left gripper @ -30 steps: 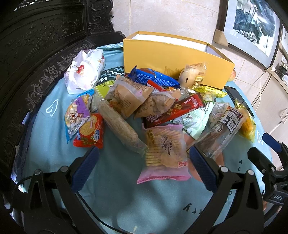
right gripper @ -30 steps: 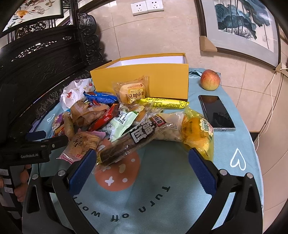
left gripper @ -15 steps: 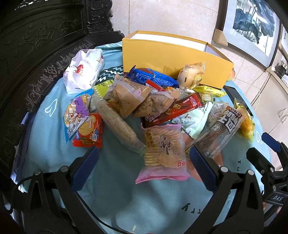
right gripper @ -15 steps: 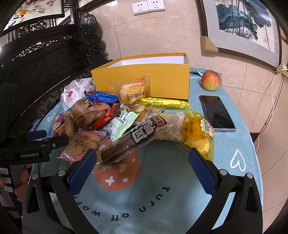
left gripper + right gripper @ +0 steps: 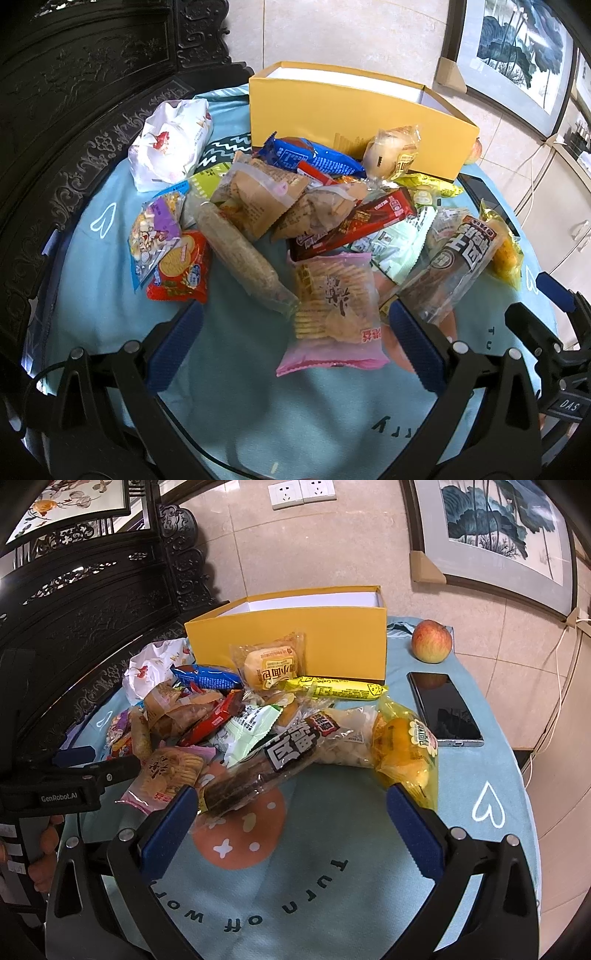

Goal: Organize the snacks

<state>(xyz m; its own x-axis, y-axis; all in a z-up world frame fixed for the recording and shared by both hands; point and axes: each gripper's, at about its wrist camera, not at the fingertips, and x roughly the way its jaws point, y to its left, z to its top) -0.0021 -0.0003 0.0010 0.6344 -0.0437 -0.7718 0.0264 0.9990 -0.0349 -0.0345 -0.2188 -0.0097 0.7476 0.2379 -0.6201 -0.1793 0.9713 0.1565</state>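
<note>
Here's the round bench under its light blue printed cloth (image 5: 491, 849), and at the back of it stands the open yellow cardboard box (image 5: 332, 635), white inside. Spread in front of the box, touching and overlapping, lies the heap of snack packets. The long clear-wrapped dark bar with bold black-and-white lettering (image 5: 280, 760) slants out of the heap's near edge, its lower end just beside the right tool's left pad. Next to it, the yellow bag of orange sweets (image 5: 406, 749) lies near the other pad. The pink-edged packet of ridged crisps (image 5: 332, 302) sits at the heap's near side, between the left tool's fingers in its own view. A small wrapped bun (image 5: 271, 662) leans against the box front. Off to the right, apart from the heap, lie a black smartphone (image 5: 443, 709) and a red-yellow apple (image 5: 431, 640).

Left tool (image 5: 295, 339): fingers spread wide, gripping nothing. Right tool (image 5: 290, 819): likewise spread wide, nothing between its pads.
</note>
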